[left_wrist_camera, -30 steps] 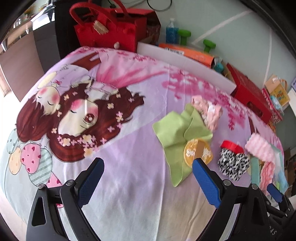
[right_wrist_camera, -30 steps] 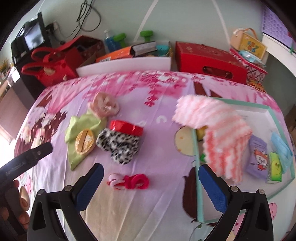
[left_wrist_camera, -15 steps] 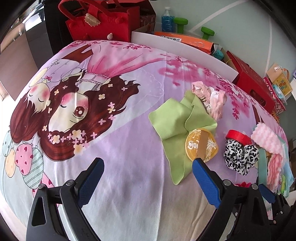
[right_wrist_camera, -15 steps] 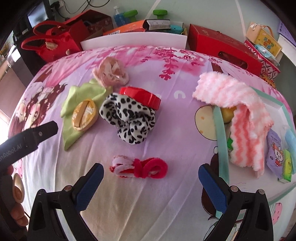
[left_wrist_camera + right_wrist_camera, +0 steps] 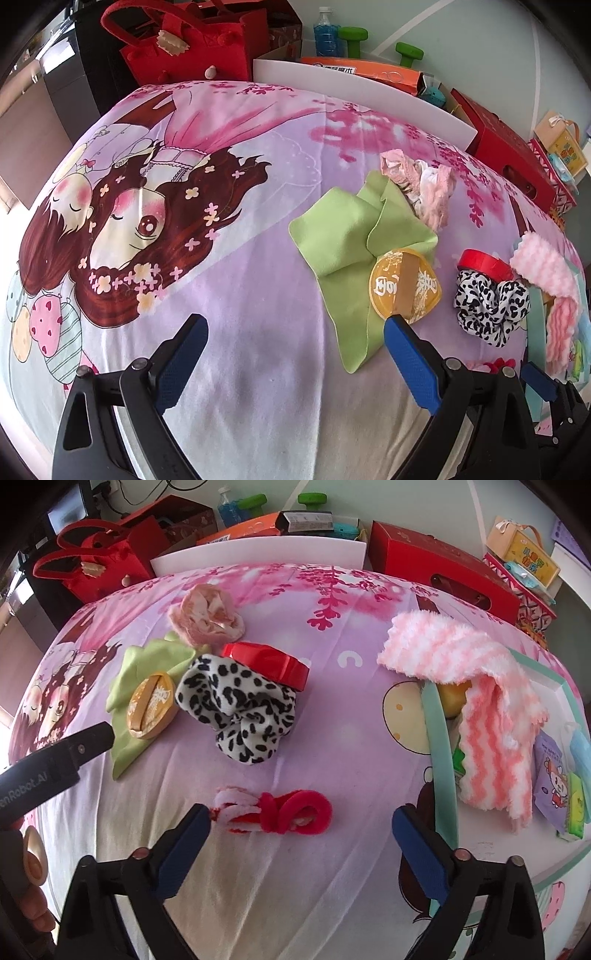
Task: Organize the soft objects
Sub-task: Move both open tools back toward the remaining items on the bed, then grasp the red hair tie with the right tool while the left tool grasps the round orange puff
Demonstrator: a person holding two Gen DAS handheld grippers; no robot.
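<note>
Cartoon bedsheet [image 5: 258,295], mostly unsorted: green cloth [image 5: 343,236], spotted cloth [image 5: 240,712], red scrunchie [image 5: 291,812] loose; striped towel [image 5: 480,701] over tray [image 5: 439,738]. Both grippers [image 5: 295,362] [image 5: 301,849]: fingers wide, holding nothing.

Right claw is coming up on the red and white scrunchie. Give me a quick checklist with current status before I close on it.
1. Right claw open: ok, blue fingers spread wide.
2. Red and white scrunchie between the fingers: ok, though it sits nearer the left finger than the right.
3. Nothing else in the grasp path: ok, the leopard-print cloth lies farther back, apart from it.
4. Right finger clear of the tray rim: cannot tell, they overlap in the right wrist view.
5. Left claw out of the way: ok, open and empty, off to the left.
6. Tray space free for a drop: cannot tell, the pink striped towel drapes over its edge.
</note>
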